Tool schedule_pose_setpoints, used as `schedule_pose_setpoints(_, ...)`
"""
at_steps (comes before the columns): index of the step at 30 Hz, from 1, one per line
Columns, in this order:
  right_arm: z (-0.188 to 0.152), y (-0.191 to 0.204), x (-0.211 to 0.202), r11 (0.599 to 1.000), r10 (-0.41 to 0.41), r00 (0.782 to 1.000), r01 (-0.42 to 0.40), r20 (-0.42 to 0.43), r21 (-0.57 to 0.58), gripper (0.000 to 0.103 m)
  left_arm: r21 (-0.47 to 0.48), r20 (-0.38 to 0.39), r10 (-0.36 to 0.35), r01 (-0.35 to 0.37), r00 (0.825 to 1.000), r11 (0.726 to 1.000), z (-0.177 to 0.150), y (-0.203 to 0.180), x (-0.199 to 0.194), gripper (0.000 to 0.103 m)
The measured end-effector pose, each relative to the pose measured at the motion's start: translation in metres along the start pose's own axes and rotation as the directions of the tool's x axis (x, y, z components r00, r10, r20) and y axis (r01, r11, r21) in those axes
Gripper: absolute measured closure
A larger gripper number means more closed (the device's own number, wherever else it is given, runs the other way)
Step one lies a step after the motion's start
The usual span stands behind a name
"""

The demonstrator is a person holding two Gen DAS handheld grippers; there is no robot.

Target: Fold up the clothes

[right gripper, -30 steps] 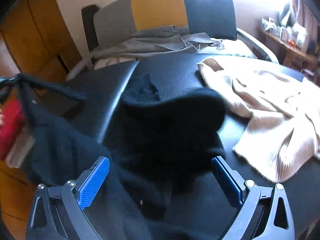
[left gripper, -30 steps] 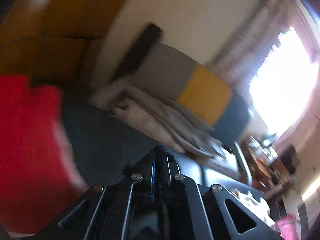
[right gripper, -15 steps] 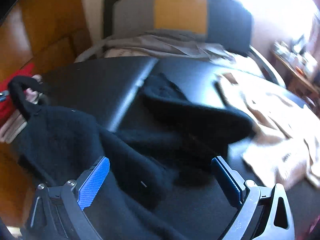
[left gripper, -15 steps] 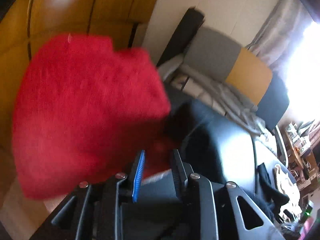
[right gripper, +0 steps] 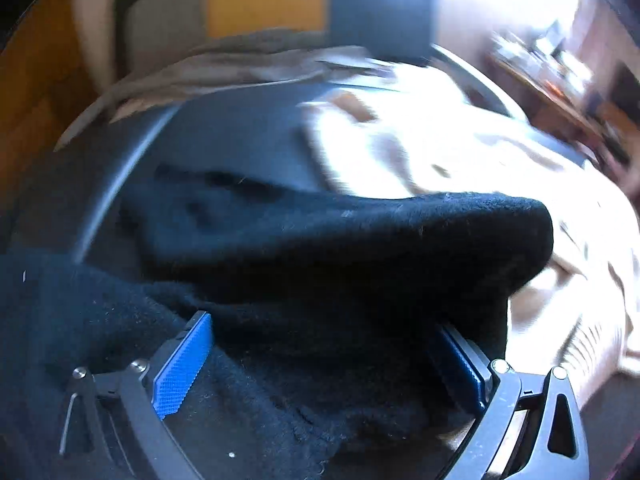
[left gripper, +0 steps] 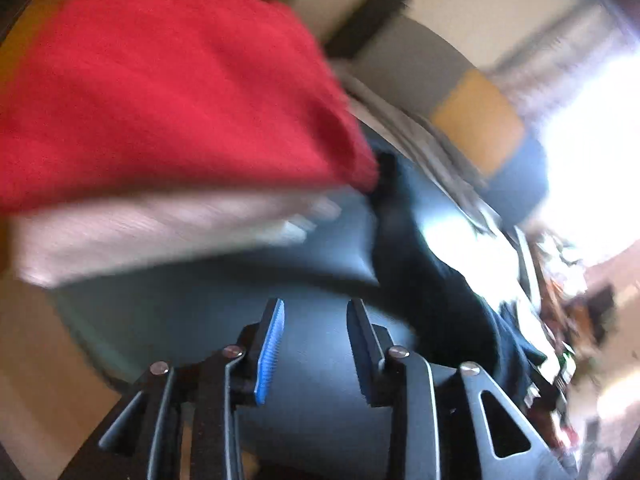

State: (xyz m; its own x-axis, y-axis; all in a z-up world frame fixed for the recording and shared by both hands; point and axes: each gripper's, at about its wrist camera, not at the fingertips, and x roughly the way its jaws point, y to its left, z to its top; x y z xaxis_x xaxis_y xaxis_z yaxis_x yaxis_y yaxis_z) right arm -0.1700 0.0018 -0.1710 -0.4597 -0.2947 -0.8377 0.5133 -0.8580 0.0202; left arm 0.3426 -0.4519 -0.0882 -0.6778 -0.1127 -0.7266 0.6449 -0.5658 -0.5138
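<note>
Left claw (left gripper: 314,320) gapes empty over bare table (left gripper: 192,320); right claw (right gripper: 324,356) open astride black garment (right gripper: 344,240).

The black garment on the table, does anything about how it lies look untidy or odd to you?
Yes: the black garment lies bunched in a raised fold between the right gripper's open fingers, not flat, beside a crumpled cream garment.

Both wrist views sit low over the black table (left gripper: 320,340), sharing the chair (right gripper: 264,0)

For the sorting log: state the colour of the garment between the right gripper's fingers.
Black, clearest in the right wrist view.
</note>
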Motion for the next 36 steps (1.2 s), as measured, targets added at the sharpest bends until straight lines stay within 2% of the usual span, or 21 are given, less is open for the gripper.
schedule_pose_setpoints(2,-0.001,-0.018,-0.001,1.0,-0.001,1.0,0.002,-0.021,0.027,0.0,0.034,-0.028,-0.086,0.087,0.996,0.996,-0.001,-0.025,0.018,0.061)
schedule_pose_setpoints(3,-0.003,-0.025,-0.004,0.999,0.013,0.999,-0.012,-0.032,0.04,0.0,0.045,-0.072,-0.132,0.135,0.989,0.99,0.0,-0.037,0.031,0.061)
schedule_pose_setpoints(5,-0.007,-0.035,-0.011,0.997,0.047,0.998,-0.044,-0.047,0.066,0.0,0.047,-0.159,-0.209,0.219,0.965,0.974,0.0,-0.06,0.057,0.059)
schedule_pose_setpoints(7,-0.012,-0.042,-0.027,0.984,0.148,0.988,-0.143,-0.034,0.11,0.0,0.029,-0.216,-0.26,0.272,0.941,0.962,0.001,-0.078,0.081,0.055)
schedule_pose_setpoints(10,-0.019,-0.039,-0.053,0.948,0.302,0.953,-0.3,0.0,0.105,0.0,0.008,-0.245,-0.321,0.333,0.915,0.943,0.013,-0.107,0.108,0.044)
schedule_pose_setpoints(12,-0.02,-0.027,-0.062,0.924,0.379,0.925,-0.377,-0.017,0.064,0.0,-0.032,-0.267,-0.359,0.365,0.894,0.931,0.022,-0.122,0.128,0.039)
schedule_pose_setpoints(14,-0.019,-0.012,-0.065,0.907,0.42,0.906,-0.42,-0.05,-0.001,0.0,-0.082,-0.283,-0.396,0.39,0.874,0.917,0.03,-0.131,0.147,0.031)
schedule_pose_setpoints(17,-0.012,0.017,-0.061,0.885,0.447,0.888,-0.456,-0.105,-0.097,0.0,-0.099,-0.32,-0.377,0.365,0.869,0.926,0.038,-0.146,0.161,0.03)
schedule_pose_setpoints(18,-0.01,0.026,-0.056,0.886,0.435,0.892,-0.448,-0.125,-0.12,0.0,-0.093,-0.337,-0.363,0.353,0.869,0.931,0.04,-0.15,0.167,0.03)
schedule_pose_setpoints(21,-0.003,0.047,-0.036,0.89,0.379,0.905,-0.414,-0.193,-0.192,0.0,-0.043,-0.402,-0.257,0.262,0.879,0.964,0.036,-0.165,0.19,0.03)
schedule_pose_setpoints(24,-0.003,0.057,-0.031,0.897,0.33,0.92,-0.375,-0.21,-0.235,0.0,0.015,-0.459,-0.142,0.168,0.877,0.986,0.032,-0.18,0.213,0.036)
schedule_pose_setpoints(25,-0.003,0.06,-0.034,0.898,0.318,0.926,-0.363,-0.204,-0.248,0.0,0.023,-0.451,-0.138,0.166,0.882,0.986,0.035,-0.184,0.213,0.049)
schedule_pose_setpoints(26,-0.004,0.063,-0.036,0.899,0.306,0.931,-0.351,-0.199,-0.262,0.0,0.028,-0.437,-0.142,0.171,0.888,0.985,0.038,-0.188,0.212,0.068)
schedule_pose_setpoints(27,-0.004,0.066,-0.038,0.9,0.294,0.936,-0.339,-0.193,-0.275,0.007,0.032,-0.423,-0.146,0.176,0.894,0.984,0.041,-0.191,0.21,0.077)
schedule_pose_setpoints(28,-0.005,0.069,-0.041,0.9,0.282,0.941,-0.327,-0.187,-0.288,0.019,0.037,-0.409,-0.15,0.181,0.9,0.983,0.044,-0.195,0.209,0.09)
schedule_pose_setpoints(29,-0.005,0.072,-0.043,0.9,0.271,0.946,-0.315,-0.18,-0.301,0.026,0.042,-0.394,-0.155,0.186,0.906,0.982,0.047,-0.198,0.207,0.093)
schedule_pose_setpoints(31,-0.006,0.079,-0.048,0.9,0.247,0.954,-0.29,-0.167,-0.326,0.058,0.065,-0.35,-0.181,0.217,0.919,0.974,0.057,-0.211,0.196,0.094)
schedule_pose_setpoints(33,-0.007,0.085,-0.052,0.898,0.224,0.962,-0.265,-0.154,-0.351,0.068,0.107,-0.283,-0.236,0.275,0.93,0.955,0.072,-0.232,0.172,0.094)
schedule_pose_setpoints(34,-0.007,0.088,-0.055,0.897,0.212,0.966,-0.252,-0.146,-0.363,0.071,0.135,-0.245,-0.278,0.317,0.929,0.939,0.078,-0.241,0.155,0.095)
schedule_pose_setpoints(36,-0.005,0.082,-0.078,0.909,0.245,0.966,-0.257,-0.078,-0.327,0.073,0.213,-0.158,-0.392,0.419,0.906,0.883,0.081,-0.253,0.102,0.094)
